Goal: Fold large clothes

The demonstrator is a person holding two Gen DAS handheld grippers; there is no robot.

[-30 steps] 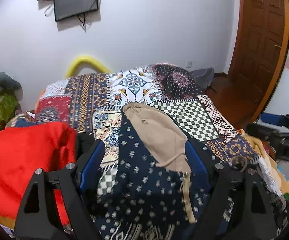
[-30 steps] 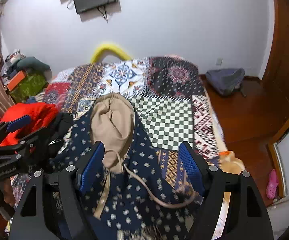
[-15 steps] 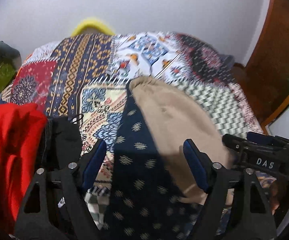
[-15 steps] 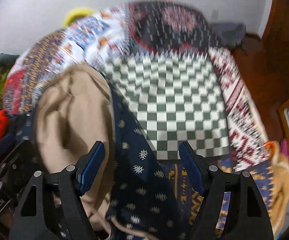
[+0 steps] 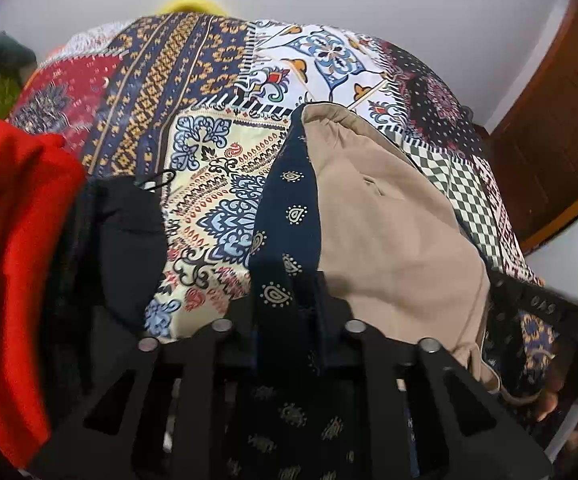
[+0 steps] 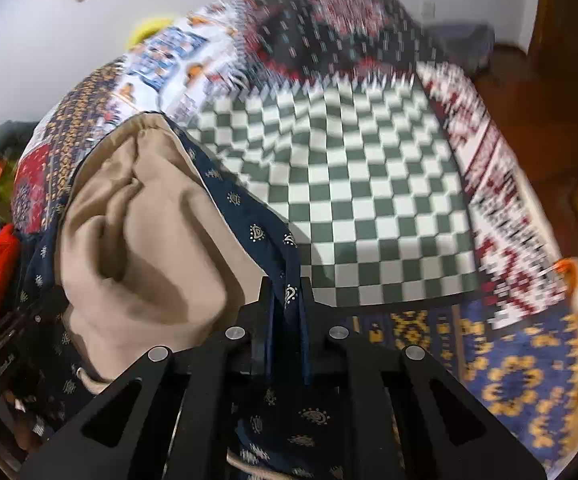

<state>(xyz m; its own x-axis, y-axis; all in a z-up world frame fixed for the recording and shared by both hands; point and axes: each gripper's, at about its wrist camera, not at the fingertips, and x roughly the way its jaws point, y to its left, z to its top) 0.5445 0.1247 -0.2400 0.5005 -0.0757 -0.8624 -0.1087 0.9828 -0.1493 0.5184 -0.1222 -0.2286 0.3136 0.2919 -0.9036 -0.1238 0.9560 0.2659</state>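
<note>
The left claw (image 5: 287, 312) and the right claw (image 6: 287, 312) are each clamped on an edge of the navy paisley-print hooded garment with tan lining (image 5: 389, 232), which is draped over the near edge of the patchwork-covered bed (image 6: 369, 184).

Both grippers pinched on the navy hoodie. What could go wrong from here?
1. Left gripper and right gripper each pinch only a thin edge of the navy hoodie; it may slip when lifted.
2. The drawstring dangles loose and could snag.
3. The red garment lies close by and may get dragged along.
</note>
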